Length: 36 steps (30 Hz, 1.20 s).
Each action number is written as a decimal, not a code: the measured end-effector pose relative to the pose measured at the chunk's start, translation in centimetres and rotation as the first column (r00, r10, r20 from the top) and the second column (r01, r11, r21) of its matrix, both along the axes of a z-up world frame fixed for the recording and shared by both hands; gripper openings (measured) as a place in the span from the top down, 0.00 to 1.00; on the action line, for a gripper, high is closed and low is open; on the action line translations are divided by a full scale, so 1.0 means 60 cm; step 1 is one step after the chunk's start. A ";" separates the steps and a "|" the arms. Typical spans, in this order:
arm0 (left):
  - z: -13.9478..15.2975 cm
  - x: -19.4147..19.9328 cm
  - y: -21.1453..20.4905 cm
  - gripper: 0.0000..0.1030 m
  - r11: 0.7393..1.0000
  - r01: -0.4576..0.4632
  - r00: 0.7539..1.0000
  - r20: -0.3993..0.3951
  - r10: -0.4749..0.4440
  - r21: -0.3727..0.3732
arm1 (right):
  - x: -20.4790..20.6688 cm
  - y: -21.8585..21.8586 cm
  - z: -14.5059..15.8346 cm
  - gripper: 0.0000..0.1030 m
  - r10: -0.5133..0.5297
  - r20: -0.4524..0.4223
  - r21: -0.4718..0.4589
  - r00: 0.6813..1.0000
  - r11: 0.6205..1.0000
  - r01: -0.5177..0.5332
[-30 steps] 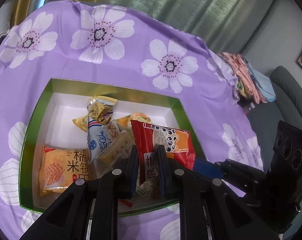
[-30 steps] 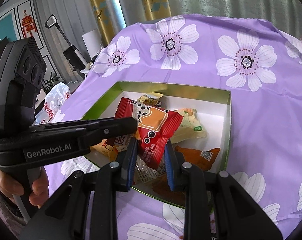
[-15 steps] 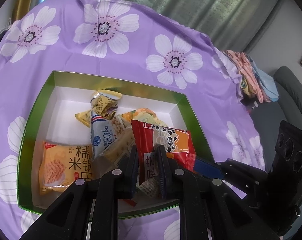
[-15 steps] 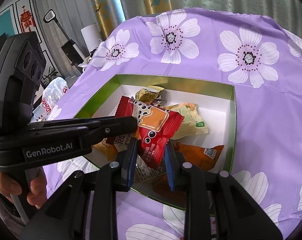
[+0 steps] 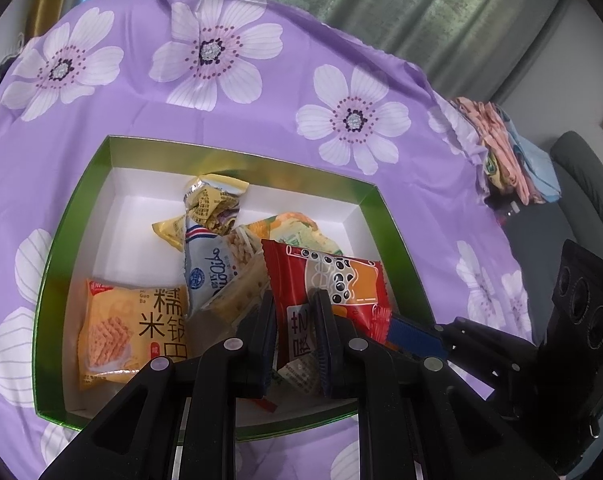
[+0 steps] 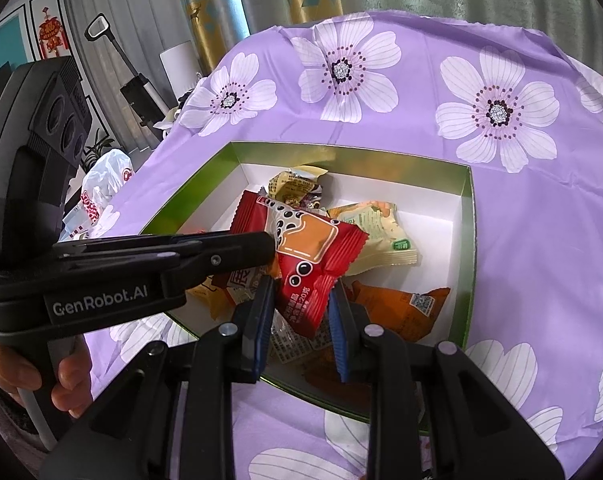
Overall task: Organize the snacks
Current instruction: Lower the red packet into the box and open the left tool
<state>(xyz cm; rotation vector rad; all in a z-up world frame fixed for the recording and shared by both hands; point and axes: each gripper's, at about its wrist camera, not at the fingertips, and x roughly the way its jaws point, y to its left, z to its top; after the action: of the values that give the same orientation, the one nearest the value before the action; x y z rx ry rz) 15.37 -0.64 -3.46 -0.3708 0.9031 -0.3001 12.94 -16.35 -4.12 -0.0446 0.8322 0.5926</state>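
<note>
- Left wrist view: the red snack packet (image 5: 325, 280) is held above the green box (image 5: 67, 248), clear of the loose snacks lying in it.
- Both tools grip this one packet. The left gripper (image 5: 295, 316) is clenched on its lower edge, a pad pressed on each face.
- The right gripper (image 6: 301, 304) is clenched on the same red packet from the other side; in the right wrist view the packet stands between its blue pads with its lower corner pinched.
- Both grippers slope downward toward the box. From the right wrist view the left tool reaches in from the left, its black fingers (image 6: 229, 250) lying flat across the packet's side.
- A person's hand (image 6: 33, 376) wraps the left tool's handle at the lower left of that view, a grey sleeve at the wrist.
- Counted in the box, apart from the held packet: one orange-yellow rice cracker packet (image 5: 131, 332) by the near left wall, one pale blue-and-white packet (image 5: 209, 272), one yellow twisted wrapper (image 5: 213, 204), one pale green-and-orange packet (image 6: 375, 232), one dark orange packet (image 6: 401, 308). More wrappers lie beneath the grippers, too hidden to count.
- One box, white inside, sits on a purple tablecloth (image 5: 261, 112) printed with white flowers.
</note>
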 end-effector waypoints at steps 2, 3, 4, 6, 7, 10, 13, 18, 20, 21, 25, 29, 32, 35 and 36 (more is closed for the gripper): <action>-0.002 0.001 0.000 0.85 1.000 0.000 1.000 -0.003 0.000 0.001 | 0.001 0.000 -0.001 0.74 0.001 -0.001 -0.002 1.000 1.000 -0.001; -0.004 0.002 0.000 0.85 1.000 0.000 1.000 -0.006 0.000 0.002 | 0.001 0.001 -0.002 0.74 0.001 -0.003 -0.004 1.000 1.000 -0.001; -0.004 0.002 0.000 0.85 1.000 0.001 1.000 -0.008 -0.001 0.002 | 0.001 0.001 -0.002 0.73 0.001 -0.004 -0.006 1.000 1.000 -0.001; -0.006 0.003 0.000 0.85 1.000 0.000 1.000 -0.012 0.000 0.003 | 0.002 0.001 -0.004 0.73 0.001 -0.008 -0.006 1.000 1.000 -0.001; -0.007 0.003 0.001 0.85 1.000 0.000 1.000 -0.013 0.000 0.003 | 0.002 0.002 -0.004 0.74 0.001 -0.009 -0.007 1.000 1.000 -0.001; -0.007 0.005 0.001 0.85 1.000 -0.001 1.000 -0.015 0.001 0.005 | 0.002 0.004 -0.004 0.74 0.002 -0.010 -0.010 1.000 1.000 -0.002; -0.007 0.006 0.001 0.85 1.000 -0.001 1.000 -0.018 0.001 0.006 | 0.003 0.004 -0.004 0.74 0.003 -0.011 -0.013 1.000 1.000 -0.003; -0.012 0.009 0.002 0.85 1.000 -0.004 1.000 -0.027 0.004 0.006 | 0.004 0.006 -0.006 0.74 0.004 -0.016 -0.016 1.000 1.000 -0.004; -0.014 0.009 0.002 0.85 1.000 -0.005 1.000 -0.031 0.005 0.010 | 0.005 0.007 -0.006 0.73 0.006 -0.017 -0.019 1.000 1.000 -0.006; -0.014 0.010 0.002 0.85 1.000 -0.006 0.999 -0.033 0.006 0.011 | 0.004 0.007 -0.007 0.73 0.006 -0.018 -0.020 1.000 1.000 -0.007; -0.019 0.012 0.002 0.85 1.000 -0.009 0.999 -0.044 0.010 0.015 | 0.004 0.010 -0.008 0.72 0.010 -0.023 -0.029 1.000 1.000 -0.010; -0.022 0.013 0.002 0.85 1.000 -0.012 0.999 -0.050 0.013 0.020 | 0.007 0.014 -0.009 0.72 0.014 -0.022 -0.037 1.000 0.999 -0.014; -0.022 0.014 0.001 0.85 1.000 -0.012 0.999 -0.052 0.013 0.024 | 0.006 0.014 -0.008 0.72 0.017 -0.021 -0.039 1.000 0.999 -0.018; -0.025 0.014 0.001 0.85 0.999 -0.011 0.998 -0.056 0.013 0.032 | 0.005 0.015 -0.007 0.72 0.020 -0.018 -0.042 1.000 0.999 -0.020; -0.026 0.014 0.001 0.85 0.999 -0.012 0.998 -0.057 0.013 0.034 | 0.005 0.016 -0.007 0.72 0.020 -0.018 -0.044 1.000 0.999 -0.021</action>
<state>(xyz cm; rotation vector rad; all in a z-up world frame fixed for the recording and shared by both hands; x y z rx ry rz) 16.19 -0.57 -4.99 -0.3553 0.9604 -0.2637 13.24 -15.40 -4.53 -0.0884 0.8624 0.5948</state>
